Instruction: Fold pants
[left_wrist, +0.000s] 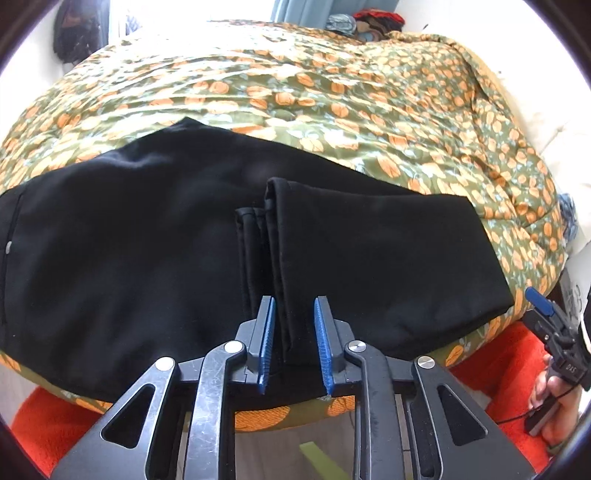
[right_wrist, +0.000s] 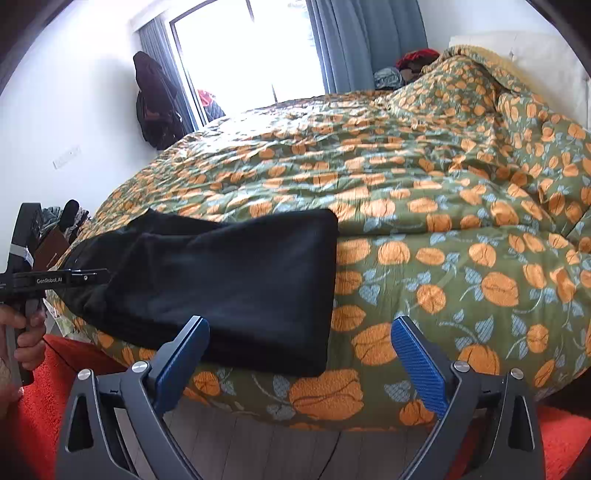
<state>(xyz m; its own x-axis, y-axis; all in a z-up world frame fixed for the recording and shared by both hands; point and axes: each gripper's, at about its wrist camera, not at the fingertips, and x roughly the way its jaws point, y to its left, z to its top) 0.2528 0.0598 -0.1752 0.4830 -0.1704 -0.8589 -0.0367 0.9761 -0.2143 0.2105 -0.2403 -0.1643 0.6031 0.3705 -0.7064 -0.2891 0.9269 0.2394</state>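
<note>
Black pants (left_wrist: 155, 236) lie folded along the near edge of the bed; the leg ends are doubled back on top, their hems (left_wrist: 273, 236) near the middle. My left gripper (left_wrist: 294, 310) is open, its blue pads on either side of the hem edge without pinching it. The pants also show in the right wrist view (right_wrist: 236, 284). My right gripper (right_wrist: 301, 325) is wide open and empty, just off the bed's near edge by the pants' folded end. The right gripper also appears at the right edge of the left wrist view (left_wrist: 543, 306).
The bed carries a green quilt with orange pumpkins (right_wrist: 424, 206), bunched at the far right. An orange rug (left_wrist: 48, 424) and grey floor (right_wrist: 288, 450) lie below. Dark clothes (right_wrist: 155, 103) hang by the window. The left gripper's body (right_wrist: 51, 278) shows at left.
</note>
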